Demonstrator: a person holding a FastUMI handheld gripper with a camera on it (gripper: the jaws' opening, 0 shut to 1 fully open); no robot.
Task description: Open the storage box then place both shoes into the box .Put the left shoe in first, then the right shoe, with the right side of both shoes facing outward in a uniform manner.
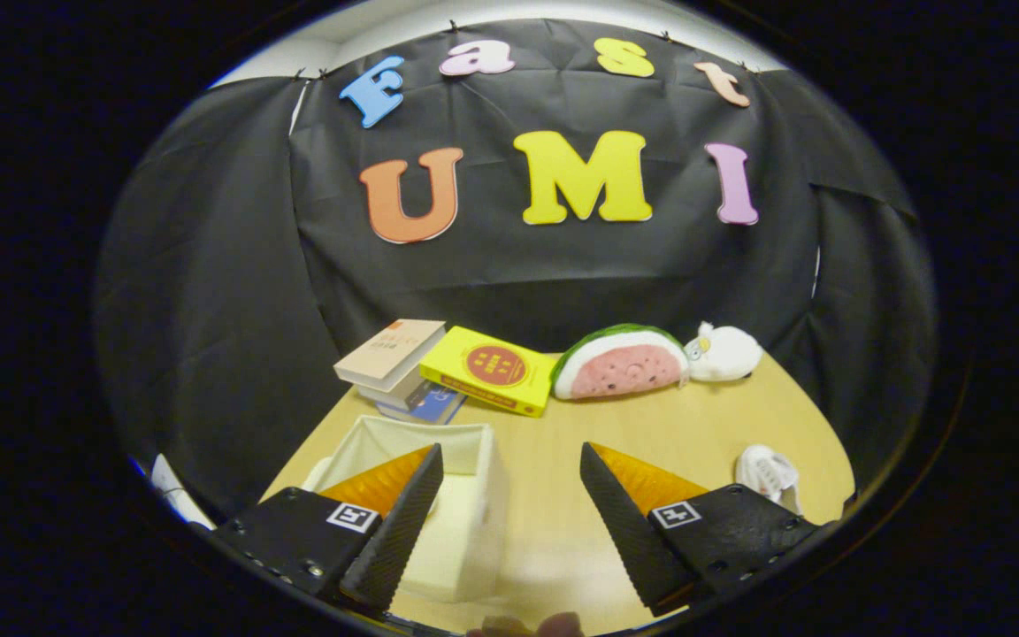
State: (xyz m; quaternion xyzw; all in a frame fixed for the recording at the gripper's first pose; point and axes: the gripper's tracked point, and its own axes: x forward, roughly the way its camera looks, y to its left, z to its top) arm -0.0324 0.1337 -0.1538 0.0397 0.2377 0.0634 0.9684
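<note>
Gripper view: the storage box (461, 522), a white fabric-sided bin, sits on the tabletop (651, 433) just ahead of my left finger, whose tip overlaps its near wall; the top of the box is open and I can see pale inner walls, with no shoe inside that I can make out. One white shoe (768, 473) lies on the tabletop off to the right, just beyond my right finger and near the table's right edge; it is small and partly hidden by that finger, so I cannot tell which shoe of the pair it is or which way it faces. My jaws (511, 495) are spread wide and released, holding nothing, with bare wood and the box's right wall showing between the fingers. Farther back, near the table's far edge, a stack of books (399, 367) stands behind the box, a tan-covered one on top of others. Just beside it to the right lies a yellow book (492, 370) with a red round mark, tilted. Touching that book's right end is a watermelon-slice plush (620, 363), and against its right side rests a small white plush animal (724, 352). Black cloth hangs behind the table.
</note>
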